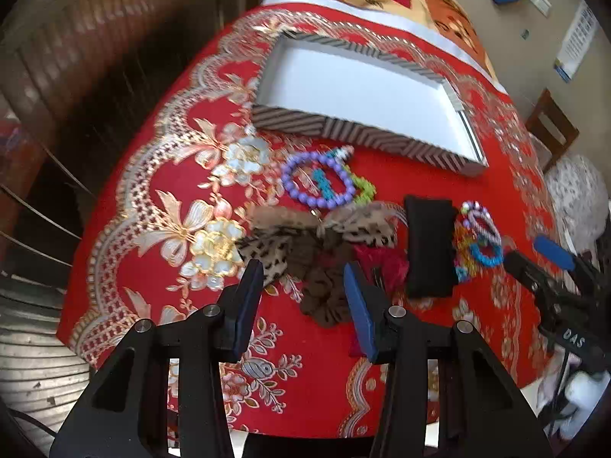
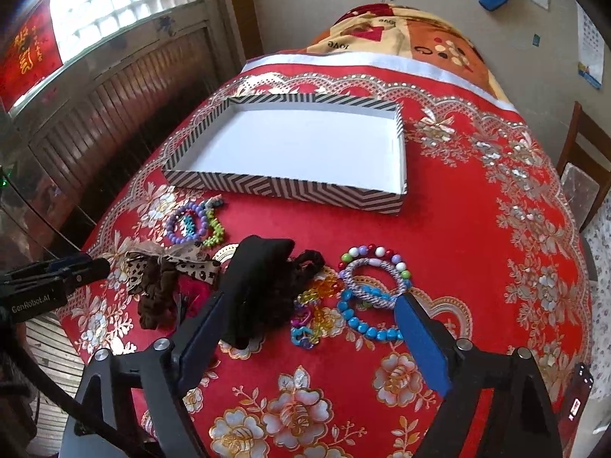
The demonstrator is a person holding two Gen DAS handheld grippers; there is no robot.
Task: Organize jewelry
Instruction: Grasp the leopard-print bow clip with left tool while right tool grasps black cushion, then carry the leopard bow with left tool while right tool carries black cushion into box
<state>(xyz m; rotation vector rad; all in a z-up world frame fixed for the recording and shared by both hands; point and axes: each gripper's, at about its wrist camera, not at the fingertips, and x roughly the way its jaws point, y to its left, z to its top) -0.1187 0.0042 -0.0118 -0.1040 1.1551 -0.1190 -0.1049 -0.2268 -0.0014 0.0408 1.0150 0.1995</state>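
The left tongs [image 1: 303, 280] hover released, nothing between them, just above the leopard-print bow [image 1: 320, 233] and brown scrunchie [image 1: 324, 290]. Beyond them lies the purple bead bracelet [image 1: 319, 179], farther still the striped tray [image 1: 343, 129]. The right tongs [image 2: 309, 328] gape wide and empty over the black pouch [image 2: 256, 286], the blue bead bracelet [image 2: 366, 320] and the woven bracelet [image 2: 376, 278] on the red-clothed worktop [image 2: 458, 236].
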